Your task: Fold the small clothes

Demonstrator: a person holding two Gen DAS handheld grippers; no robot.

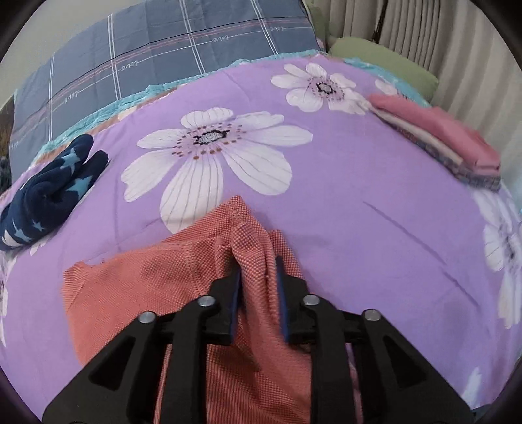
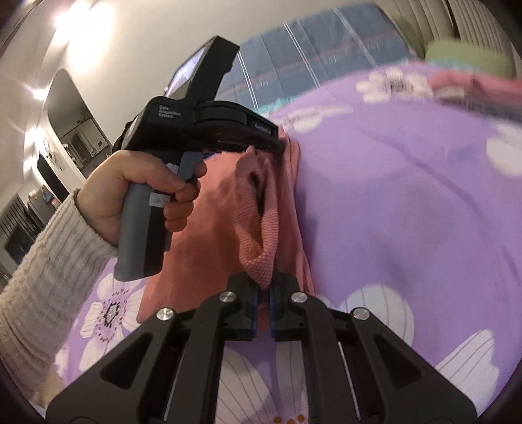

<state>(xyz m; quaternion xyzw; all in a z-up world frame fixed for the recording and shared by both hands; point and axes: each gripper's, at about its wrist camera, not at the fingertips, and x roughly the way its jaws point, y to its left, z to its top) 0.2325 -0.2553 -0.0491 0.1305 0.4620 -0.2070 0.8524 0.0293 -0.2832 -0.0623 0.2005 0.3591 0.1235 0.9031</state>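
A coral-orange knit garment (image 1: 146,287) lies on the purple flowered bedspread (image 1: 375,202). My left gripper (image 1: 258,270) is shut on a bunched fold of it, and the cloth runs back between the fingers. In the right wrist view my right gripper (image 2: 264,287) is shut on another edge of the same garment (image 2: 257,208), which hangs stretched up to the left gripper (image 2: 280,143) held in a hand. The lifted cloth hides the bedspread (image 2: 407,202) below it.
A crumpled navy garment with blue stars (image 1: 49,199) lies at the left. A stack of folded clothes with a pink one on top (image 1: 450,140) sits at the far right. A grey plaid pillow (image 1: 163,49) and curtains (image 1: 424,29) are behind.
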